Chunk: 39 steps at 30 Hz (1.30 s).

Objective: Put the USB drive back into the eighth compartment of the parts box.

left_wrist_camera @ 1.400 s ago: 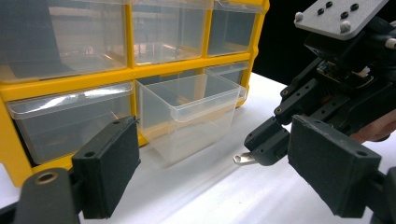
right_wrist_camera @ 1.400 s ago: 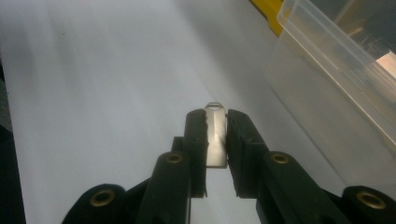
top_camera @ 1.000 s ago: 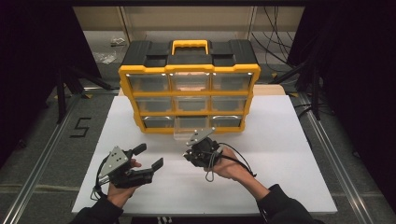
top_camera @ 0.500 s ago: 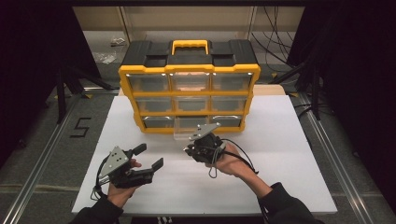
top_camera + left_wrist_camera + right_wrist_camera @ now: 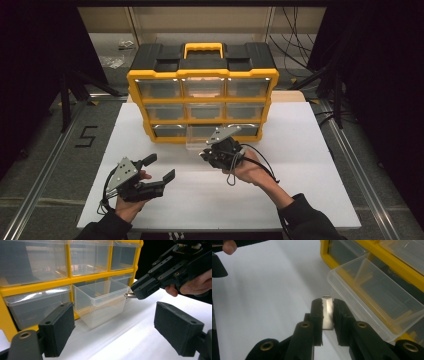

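Since a second ago, the right gripper (image 5: pixel 206 151) has moved a little forward, toward the yellow and black plastic box of drawers (image 5: pixel 202 90), and now sits just beside the clear plastic drawer (image 5: pixel 200 139) that is pulled out of the bottom row. That drawer was already out a second ago. The left gripper (image 5: pixel 159 168) has stayed where it was, low over the white desk (image 5: pixel 300 150).

The right gripper's jaws are clamped on a small flat silver metal piece (image 5: pixel 327 312). The piece stands between the two black pads, and its top end sticks out past them. In the left gripper view, the tip of the metal piece (image 5: pixel 128 295) is right at the rim of the pulled-out clear drawer (image 5: pixel 100 301); I cannot tell if it touches. In the right gripper view, the drawer (image 5: pixel 372 302) is close on the right side of the jaws and looks open at the top.

The left gripper's jaws are wide apart, with nothing between them. It points toward the box of drawers from the left side of the desk, well apart from the right gripper.

Other clear drawers in the box are pushed in. A yellow handle (image 5: pixel 203 49) sits on top of the box. On the floor to the left of the desk is a black number five (image 5: pixel 86 136).
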Available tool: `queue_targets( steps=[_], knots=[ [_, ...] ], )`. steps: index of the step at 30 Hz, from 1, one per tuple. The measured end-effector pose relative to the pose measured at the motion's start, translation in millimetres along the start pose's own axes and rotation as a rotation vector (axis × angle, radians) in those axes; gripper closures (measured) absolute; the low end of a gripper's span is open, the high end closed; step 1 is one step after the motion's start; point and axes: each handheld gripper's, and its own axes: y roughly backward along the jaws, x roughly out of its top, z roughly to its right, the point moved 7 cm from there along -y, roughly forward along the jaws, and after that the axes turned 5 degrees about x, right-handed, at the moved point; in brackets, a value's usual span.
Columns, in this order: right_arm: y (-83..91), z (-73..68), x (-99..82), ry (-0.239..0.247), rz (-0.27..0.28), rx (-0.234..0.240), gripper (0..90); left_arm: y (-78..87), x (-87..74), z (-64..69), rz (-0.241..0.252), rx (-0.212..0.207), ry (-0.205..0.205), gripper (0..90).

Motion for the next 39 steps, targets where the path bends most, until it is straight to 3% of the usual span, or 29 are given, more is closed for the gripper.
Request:
queue_targets(
  steps=[39],
  knots=[
    [-0.4, 43.4, 12.1, -0.062, 0.045, -0.077, 79.2, -0.6, -0.1, -0.4, 0.002, 0.001, 0.004, 16.1]
  ],
)
